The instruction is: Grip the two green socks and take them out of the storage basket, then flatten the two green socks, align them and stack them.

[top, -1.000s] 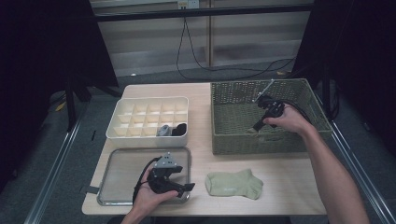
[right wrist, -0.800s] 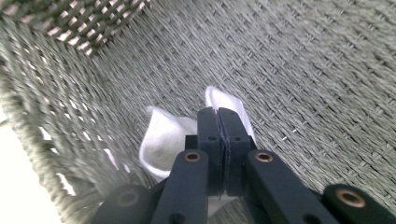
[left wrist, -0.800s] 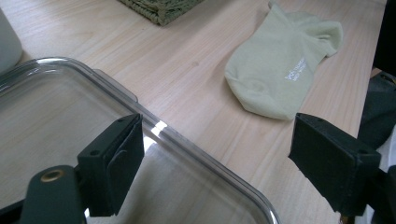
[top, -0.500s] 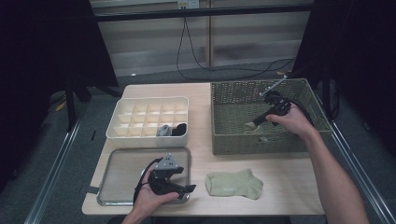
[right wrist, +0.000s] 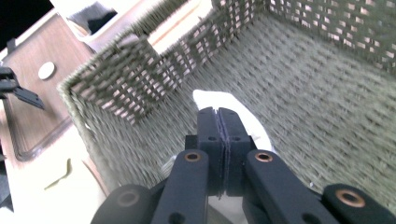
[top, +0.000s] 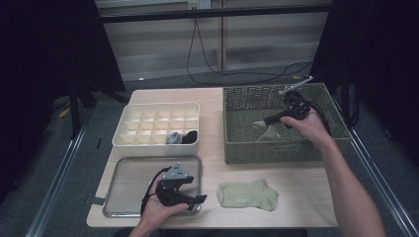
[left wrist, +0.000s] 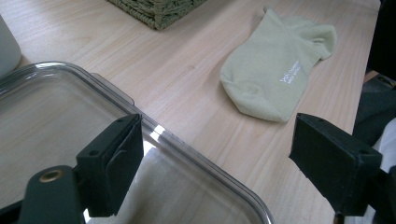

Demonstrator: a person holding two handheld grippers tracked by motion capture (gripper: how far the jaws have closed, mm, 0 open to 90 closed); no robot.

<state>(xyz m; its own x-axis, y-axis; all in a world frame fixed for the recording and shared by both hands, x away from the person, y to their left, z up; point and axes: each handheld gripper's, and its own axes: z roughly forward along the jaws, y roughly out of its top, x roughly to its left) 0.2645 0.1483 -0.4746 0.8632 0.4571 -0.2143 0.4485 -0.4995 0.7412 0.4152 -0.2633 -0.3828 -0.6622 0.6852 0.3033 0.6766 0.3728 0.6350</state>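
Pinching a white sock [top: 265,129] between pressed-together fingers, the right gripper [top: 274,120] holds it inside the wicker basket [top: 237,148] at the far right of the desk [top: 296,207]. At the near left, the left gripper [top: 193,191] sits with fingers spread over the clear tray [top: 123,173], with a green sock [top: 247,194] just to its right.

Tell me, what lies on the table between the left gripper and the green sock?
Nothing: between the left gripper and the green sock there is bare wood past the clear tray's rim, as the left gripper view shows.
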